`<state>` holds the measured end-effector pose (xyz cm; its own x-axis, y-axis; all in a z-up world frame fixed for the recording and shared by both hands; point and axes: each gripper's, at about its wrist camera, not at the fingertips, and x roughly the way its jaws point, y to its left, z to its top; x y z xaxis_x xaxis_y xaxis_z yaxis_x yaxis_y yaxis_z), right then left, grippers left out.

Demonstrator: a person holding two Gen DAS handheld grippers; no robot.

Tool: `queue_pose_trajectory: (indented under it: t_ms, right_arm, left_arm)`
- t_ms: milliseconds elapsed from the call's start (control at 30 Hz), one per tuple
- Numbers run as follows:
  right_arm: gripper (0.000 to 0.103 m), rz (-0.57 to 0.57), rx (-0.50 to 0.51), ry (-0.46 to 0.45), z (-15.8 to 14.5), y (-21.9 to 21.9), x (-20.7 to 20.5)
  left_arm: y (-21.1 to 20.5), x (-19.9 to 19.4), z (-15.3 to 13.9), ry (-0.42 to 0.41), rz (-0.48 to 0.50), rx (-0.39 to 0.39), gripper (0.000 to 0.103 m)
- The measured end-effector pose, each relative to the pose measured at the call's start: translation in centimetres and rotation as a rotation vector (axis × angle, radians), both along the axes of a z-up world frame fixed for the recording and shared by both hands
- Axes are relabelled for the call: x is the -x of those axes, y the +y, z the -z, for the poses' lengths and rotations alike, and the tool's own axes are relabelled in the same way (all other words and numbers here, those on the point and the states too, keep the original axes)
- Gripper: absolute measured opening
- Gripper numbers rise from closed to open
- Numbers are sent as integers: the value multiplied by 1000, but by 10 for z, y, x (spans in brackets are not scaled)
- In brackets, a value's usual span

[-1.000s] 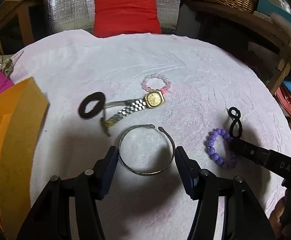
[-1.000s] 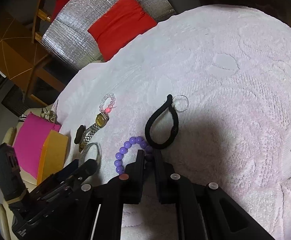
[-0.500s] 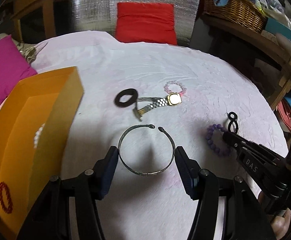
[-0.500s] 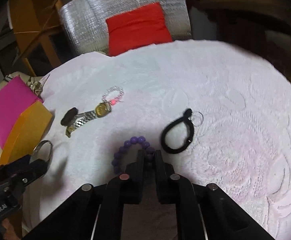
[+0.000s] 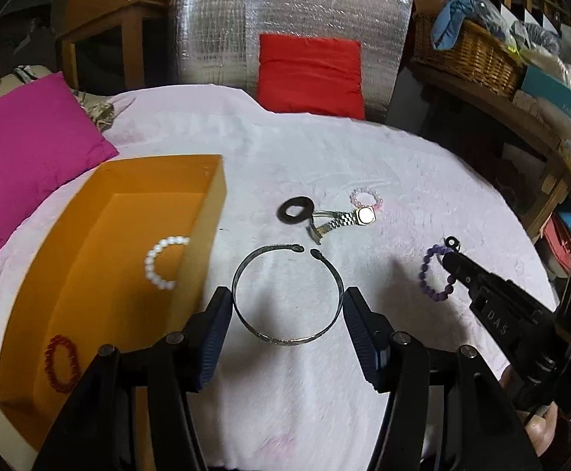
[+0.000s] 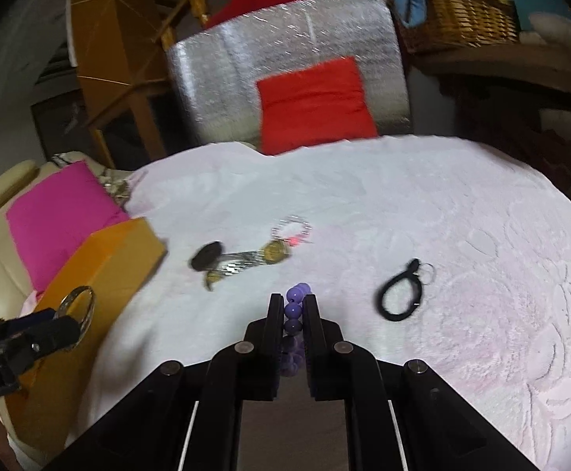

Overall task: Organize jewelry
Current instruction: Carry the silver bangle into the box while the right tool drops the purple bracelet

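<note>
Left wrist view: the left tool clamps the silver cuff bangle across its width. That rigid open metal hoop is thin and smooth, so it could twist or slip out over the orange box. The right tool is clamped on the purple bead bracelet; its round glossy beads hang loosely and might roll free above the white textured desk

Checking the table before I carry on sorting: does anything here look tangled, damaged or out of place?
Only the gold-faced metal-band watch: its strap lies kinked, one end overlapping the black ring-shaped hair tie, the face touching the pink bead bracelet. Nothing looks broken or spilled.
</note>
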<state>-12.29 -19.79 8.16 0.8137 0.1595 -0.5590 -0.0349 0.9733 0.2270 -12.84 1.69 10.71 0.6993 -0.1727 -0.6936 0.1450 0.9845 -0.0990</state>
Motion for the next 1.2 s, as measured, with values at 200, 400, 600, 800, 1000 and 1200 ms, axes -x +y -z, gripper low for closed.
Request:
queue_pose_trajectory:
  t_ms: [200, 400, 600, 800, 1000, 1200]
  right_arm:
    - [11, -52, -29, 8, -6, 25, 22]
    - [11, -91, -28, 16, -13, 49, 34]
    - [11, -138, -4, 4, -26, 74, 42]
    - [11, -191, 1, -30, -47, 99, 44]
    - [11, -272, 13, -60, -61, 139, 42]
    - [11, -347, 9, -84, -71, 176, 35]
  left_arm:
    - [34, 21, -17, -36, -37, 19, 60]
    - [63, 34, -23, -53, -83, 31, 60]
    - [83, 42, -27, -72, -123, 41, 60]
    - [100, 45, -31, -95, -162, 42, 60]
    - [120, 42, -27, -93, -203, 43, 60]
    - [140, 35, -19, -78, -245, 37, 60]
